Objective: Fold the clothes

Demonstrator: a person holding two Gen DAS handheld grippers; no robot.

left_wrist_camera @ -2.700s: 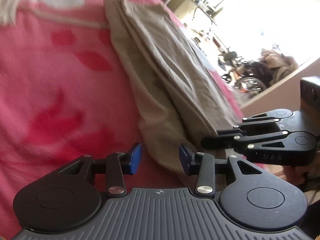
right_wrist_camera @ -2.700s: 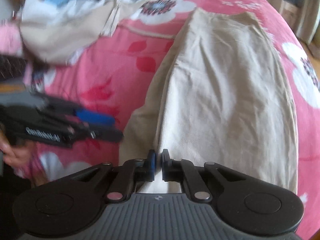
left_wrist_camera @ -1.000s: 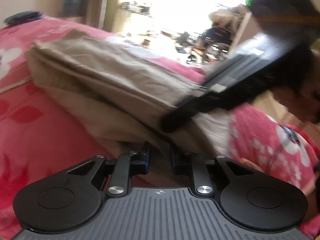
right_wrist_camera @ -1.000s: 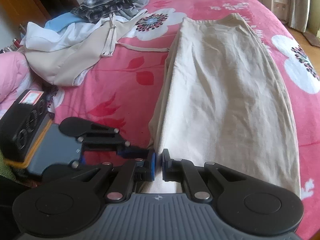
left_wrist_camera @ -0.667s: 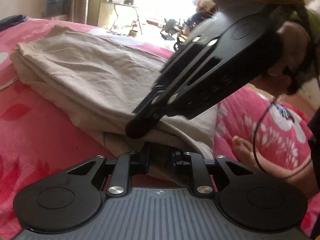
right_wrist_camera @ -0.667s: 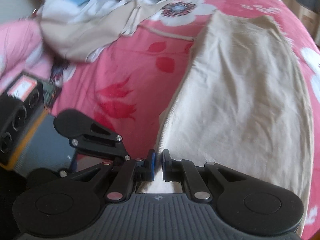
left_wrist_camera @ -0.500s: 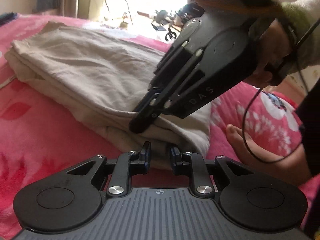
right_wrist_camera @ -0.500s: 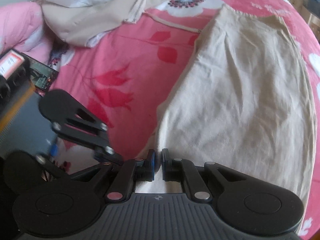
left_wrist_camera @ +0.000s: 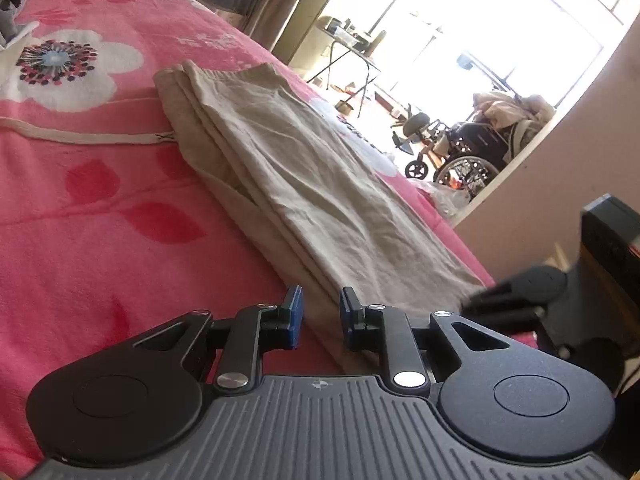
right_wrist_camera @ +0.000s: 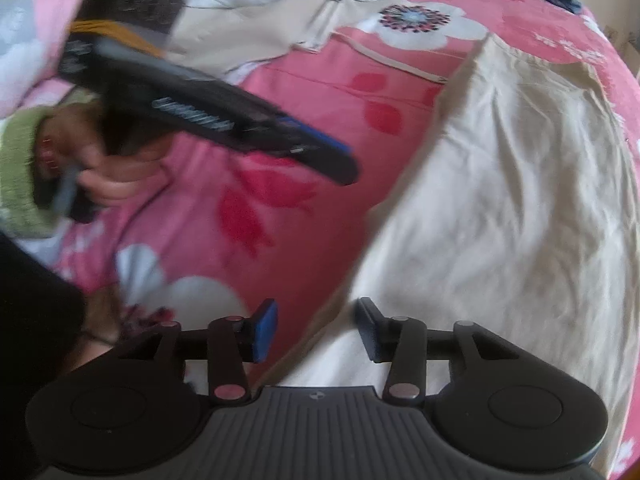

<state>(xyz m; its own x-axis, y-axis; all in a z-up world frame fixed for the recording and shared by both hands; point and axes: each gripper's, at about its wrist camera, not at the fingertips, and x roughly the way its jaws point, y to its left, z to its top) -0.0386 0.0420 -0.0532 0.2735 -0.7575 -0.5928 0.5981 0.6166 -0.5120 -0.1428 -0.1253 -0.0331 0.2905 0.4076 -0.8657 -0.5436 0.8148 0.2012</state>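
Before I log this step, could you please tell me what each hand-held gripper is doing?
Left hand-held gripper: open, holding nothing.
Right hand-held gripper: jaws opening, nothing gripped; beige garment lies beneath.

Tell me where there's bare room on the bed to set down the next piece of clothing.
The widest bare patch of the pink blanket runs left of the folded beige garment, below the loose beige strap. In the right wrist view that patch sits between the garment and the left claw. The far corner is crowded by the clothes pile. Right of the garment only a narrow strip shows.
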